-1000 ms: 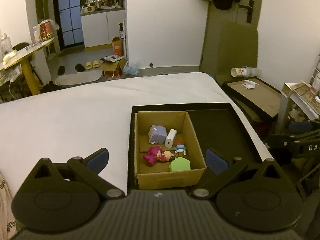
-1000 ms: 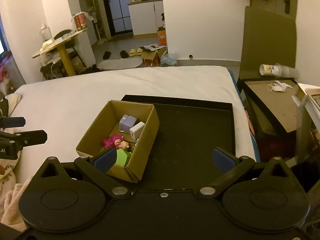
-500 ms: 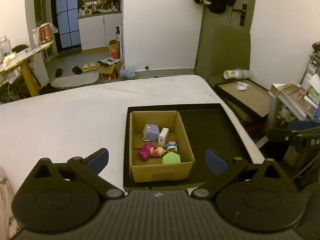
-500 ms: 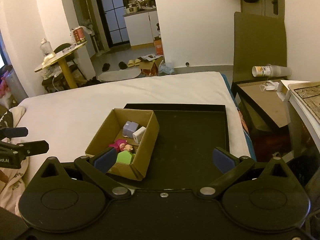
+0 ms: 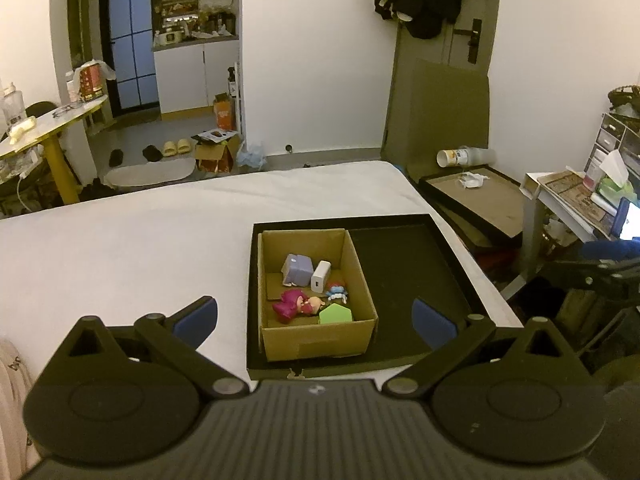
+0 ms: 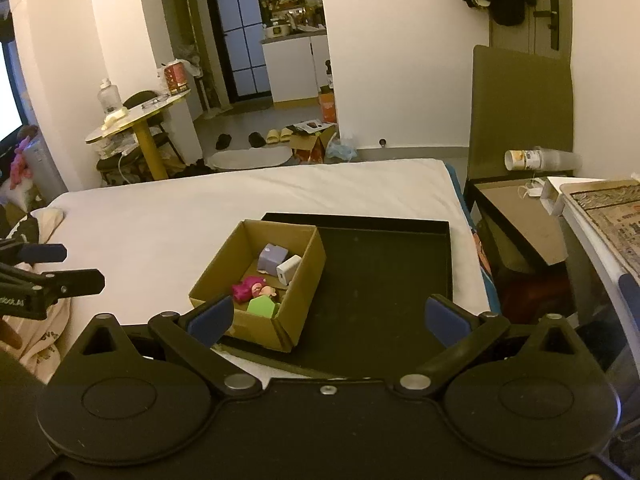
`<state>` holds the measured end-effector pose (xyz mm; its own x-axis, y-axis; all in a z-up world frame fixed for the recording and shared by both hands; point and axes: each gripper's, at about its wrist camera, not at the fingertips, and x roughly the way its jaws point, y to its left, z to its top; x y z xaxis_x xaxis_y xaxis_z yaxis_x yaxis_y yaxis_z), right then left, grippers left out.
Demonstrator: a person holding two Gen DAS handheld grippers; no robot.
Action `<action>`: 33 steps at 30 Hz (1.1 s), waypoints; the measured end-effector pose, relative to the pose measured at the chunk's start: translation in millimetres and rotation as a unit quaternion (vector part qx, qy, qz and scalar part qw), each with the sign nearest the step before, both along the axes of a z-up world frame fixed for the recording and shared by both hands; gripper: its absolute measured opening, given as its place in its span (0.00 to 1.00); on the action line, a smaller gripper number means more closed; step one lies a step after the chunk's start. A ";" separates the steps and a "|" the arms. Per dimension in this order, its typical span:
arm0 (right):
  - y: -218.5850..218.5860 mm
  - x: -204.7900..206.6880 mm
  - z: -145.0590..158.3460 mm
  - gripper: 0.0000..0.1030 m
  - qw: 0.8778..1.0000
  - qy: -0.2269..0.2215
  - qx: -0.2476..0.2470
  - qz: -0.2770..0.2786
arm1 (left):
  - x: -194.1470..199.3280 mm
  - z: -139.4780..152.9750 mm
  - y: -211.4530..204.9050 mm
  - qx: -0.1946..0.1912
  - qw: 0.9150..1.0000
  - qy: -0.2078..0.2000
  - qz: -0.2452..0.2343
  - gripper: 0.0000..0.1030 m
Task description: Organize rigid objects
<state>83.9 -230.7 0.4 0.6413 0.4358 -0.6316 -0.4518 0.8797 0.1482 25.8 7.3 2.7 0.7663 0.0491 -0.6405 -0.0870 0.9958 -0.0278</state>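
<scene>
A cardboard box (image 5: 316, 346) sits in the left part of a black tray (image 5: 404, 256) on a white bed. Inside lie a purple block (image 5: 297, 269), a white charger (image 5: 320, 276), a pink-haired doll (image 5: 298, 305), a small blue figure (image 5: 337, 292) and a green house-shaped block (image 5: 335, 314). The box (image 6: 256, 326) and tray (image 6: 384, 272) also show in the right wrist view. My left gripper (image 5: 315, 316) is open and empty, held back above the box's near side. My right gripper (image 6: 328, 316) is open and empty, back from the tray's near edge.
The white bed (image 5: 132, 240) spreads left of the tray. A low brown-topped table (image 5: 476, 196) with a fallen cup stack (image 5: 464, 157) stands right of the bed. A cluttered desk (image 5: 592, 196) is at far right. A round yellow-legged table (image 6: 138, 120) stands beyond.
Both grippers have pulled back and up from the box and tray, which look smaller and farther now. Both stayed open; the items in the box have not moved.
</scene>
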 end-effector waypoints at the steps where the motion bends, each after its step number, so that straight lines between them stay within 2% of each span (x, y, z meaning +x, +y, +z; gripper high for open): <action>1: -1.4 -3.1 1.3 1.00 1.000 0.000 0.003 0.000 | -1.6 1.3 0.0 0.000 1.000 -0.002 0.001 1.00; 14: -1.9 -29.1 17.7 1.00 1.000 -0.004 0.024 0.014 | -17.5 9.5 -9.3 0.018 1.000 -0.010 0.008 1.00; 18: 1.9 -34.2 21.3 1.00 0.999 -0.006 0.031 0.024 | -19.7 15.0 -11.3 0.011 1.000 -0.014 0.005 1.00; 22: -1.3 -34.8 27.4 1.00 0.998 0.004 0.059 0.024 | -22.8 20.0 -17.8 0.010 1.000 -0.023 0.001 1.00; 26: -0.6 -39.1 28.9 1.00 0.999 0.001 0.046 0.017 | -26.2 23.4 -25.1 0.029 0.999 -0.032 -0.002 1.00; 33: 3.2 -45.5 29.4 1.00 0.998 0.005 0.051 0.020 | -26.8 21.6 -22.0 0.000 1.000 -0.024 0.000 1.00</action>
